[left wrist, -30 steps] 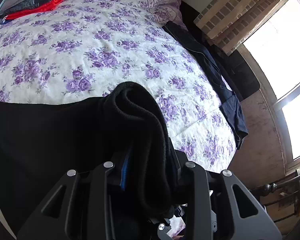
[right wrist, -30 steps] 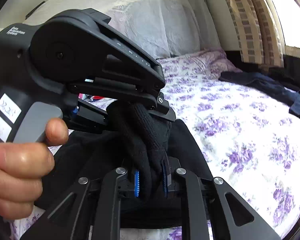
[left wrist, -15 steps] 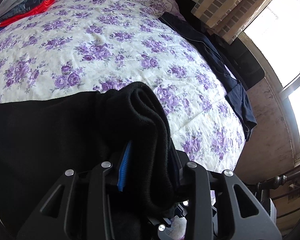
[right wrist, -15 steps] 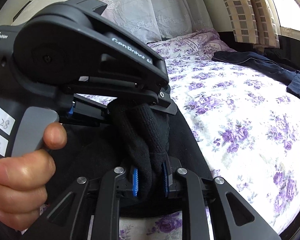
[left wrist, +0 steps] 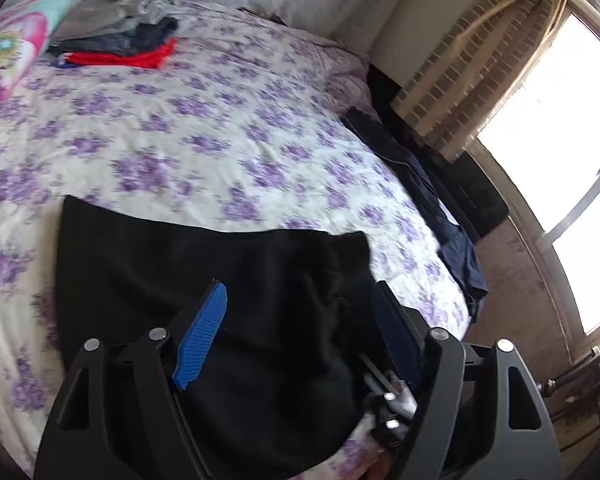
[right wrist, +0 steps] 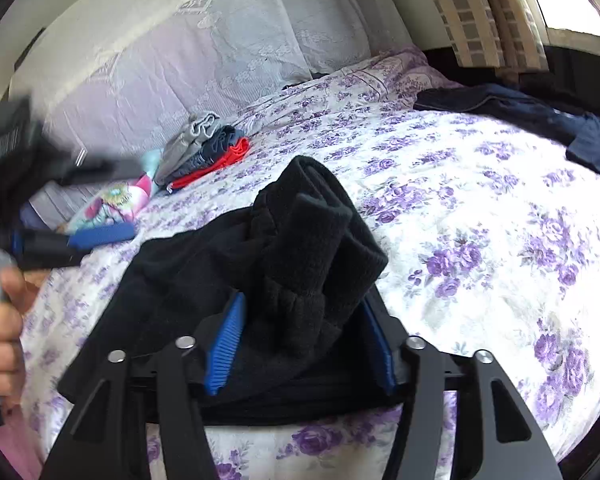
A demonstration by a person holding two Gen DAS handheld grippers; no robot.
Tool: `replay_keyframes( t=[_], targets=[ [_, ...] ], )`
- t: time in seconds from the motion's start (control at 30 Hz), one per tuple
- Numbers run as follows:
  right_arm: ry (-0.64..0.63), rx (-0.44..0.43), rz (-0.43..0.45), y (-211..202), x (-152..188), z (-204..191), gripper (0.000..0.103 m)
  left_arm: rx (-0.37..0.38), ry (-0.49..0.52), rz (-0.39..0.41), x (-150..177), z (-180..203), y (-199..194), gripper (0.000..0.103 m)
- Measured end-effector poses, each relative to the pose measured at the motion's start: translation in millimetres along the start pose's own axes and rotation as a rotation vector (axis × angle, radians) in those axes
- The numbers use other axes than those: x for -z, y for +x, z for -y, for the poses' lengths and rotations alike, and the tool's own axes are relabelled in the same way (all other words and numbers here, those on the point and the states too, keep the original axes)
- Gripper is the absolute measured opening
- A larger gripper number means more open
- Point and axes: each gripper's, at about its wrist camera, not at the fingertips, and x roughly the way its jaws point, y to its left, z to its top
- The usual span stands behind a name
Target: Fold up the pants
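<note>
- Your left gripper [left wrist: 300, 308] has just let go: half a second ago its blue pads were clamped on a thick bunch of the pants [left wrist: 204, 280]; now the jaws stand wide apart with nothing between them, and the cloth lies flat below.
- Your right gripper [right wrist: 300, 332] has opened too. Its pads [right wrist: 226, 340] were pinching the same bunch; now they sit spread, with the rolled cuff end [right wrist: 312, 236] slumped loose in the gap. It looks released rather than held, though the cloth may brush the right-hand pad.
- In the right view your left gripper [right wrist: 100, 236] has swung away toward the left edge of the bed [right wrist: 500, 240] and is blurred, so it is moving; your hand [right wrist: 0, 316] is on its handle.
- The pants lie on the bed near its front edge, black on the flowered cover, doubled over with the bunched end resting on top at the right side.
- Judgement: a fold has just been laid down and both ends dropped. What is left is probably smoothing that lumpy end, or one more fold across.
- A stack of folded clothes [left wrist: 116, 40] sits at the far left corner; a dark garment [right wrist: 540, 120] drapes over the right edge, well apart from the pants.
</note>
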Motion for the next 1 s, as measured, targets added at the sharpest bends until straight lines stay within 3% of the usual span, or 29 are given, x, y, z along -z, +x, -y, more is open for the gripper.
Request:
replay_keyframes(
  t=[0.17, 0.23, 0.27, 0.37, 0.47, 0.53, 0.57, 0.7, 0.8, 0.9, 1.0],
  targets=[
    [0.153, -0.085, -0.02, 3, -14, 26, 0.065, -0.076, -0.1, 0.036, 21, -69, -30, 0.075],
    [0.175, -0.079, -0.05, 11, -18, 31, 0.05, -0.094, -0.132, 0.035, 33, -89, -36, 0.075],
    [0.155, -0.077, -0.058, 14, -20, 30, 0.033, -0.102, -0.141, 0.032, 40, -96, -39, 0.075],
    [0.078, -0.061, -0.039, 6, -27, 19, 0.026, -0.135, -0.127, 0.034, 58, -107, -45, 0.075],
    [0.036, -0.046, -0.027, -4, -23, 14, 0.027, -0.179, -0.079, 0.014, 73, -106, -43, 0.075],
    [0.059, -0.001, -0.067, 7, -13, 25, 0.037, -0.204, -0.047, -0.013, 82, -104, -36, 0.075],
    [0.082, 0.021, -0.083, 12, -7, 33, 0.051, -0.216, -0.039, -0.027, 85, -104, -31, 0.075],
    [0.125, 0.028, -0.075, -5, -11, 42, 0.054, -0.275, 0.029, -0.012, 93, -97, -35, 0.075],
    [0.044, 0.025, -0.004, -33, -27, 20, 0.052, -0.259, 0.065, 0.052, 91, -87, -53, 0.075],
    [-0.075, -0.14, -0.004, -38, -48, -23, 0.047, -0.168, 0.106, 0.121, 91, -68, -67, 0.075],
    [-0.119, -0.441, -0.148, 1, -67, -68, 0.039, -0.025, 0.156, 0.097, 101, -47, -59, 0.077]
  ],
)
